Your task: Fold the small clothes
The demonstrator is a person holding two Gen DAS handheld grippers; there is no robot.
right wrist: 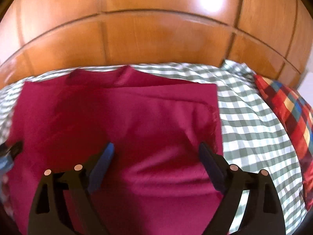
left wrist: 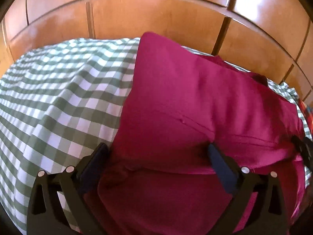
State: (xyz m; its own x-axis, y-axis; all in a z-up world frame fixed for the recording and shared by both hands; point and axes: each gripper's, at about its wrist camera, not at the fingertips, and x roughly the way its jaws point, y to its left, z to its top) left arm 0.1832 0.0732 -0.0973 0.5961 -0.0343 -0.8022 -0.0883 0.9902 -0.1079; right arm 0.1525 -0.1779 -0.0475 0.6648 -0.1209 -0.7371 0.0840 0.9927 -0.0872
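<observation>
Magenta cloth (left wrist: 195, 101) fills the ground ahead of my left gripper (left wrist: 157, 150), folded over on itself and lying on a green-and-white checked bedspread (left wrist: 58, 98). Through the left wrist camera, my two fingers stand spread wide, with nothing pinched between them. The left finger (left wrist: 93, 162) sits just at the cloth's left edge, where magenta meets checks; the right finger (left wrist: 221, 166) rests over the cloth itself, beside a raised crease that runs off to the right. Whether either pad touches the fabric I cannot tell. Beyond the cloth, past the far edge of the bedspread, rise glossy wooden cupboard doors (left wrist: 156, 15). At the far right edge a dark piece of my other tool (left wrist: 302, 146) pokes in over the cloth.

Seen from the right wrist camera, my right gripper (right wrist: 156, 153) is likewise open, both fingers apart above the same magenta cloth (right wrist: 117, 113) and gripping nothing. Ahead of the fingers the cloth lies in stacked layers, its top layer ending in a straight far edge and a fringed right edge (right wrist: 215, 121) close to my right finger (right wrist: 210, 164). To the right of that, the checked bedspread (right wrist: 254, 117) shows bare, and further right lies a red, blue and cream plaid pillow (right wrist: 289, 113). At my far left, the tip of the left tool (right wrist: 13, 148) is over the cloth's edge. The picture is somewhat blurred.
</observation>
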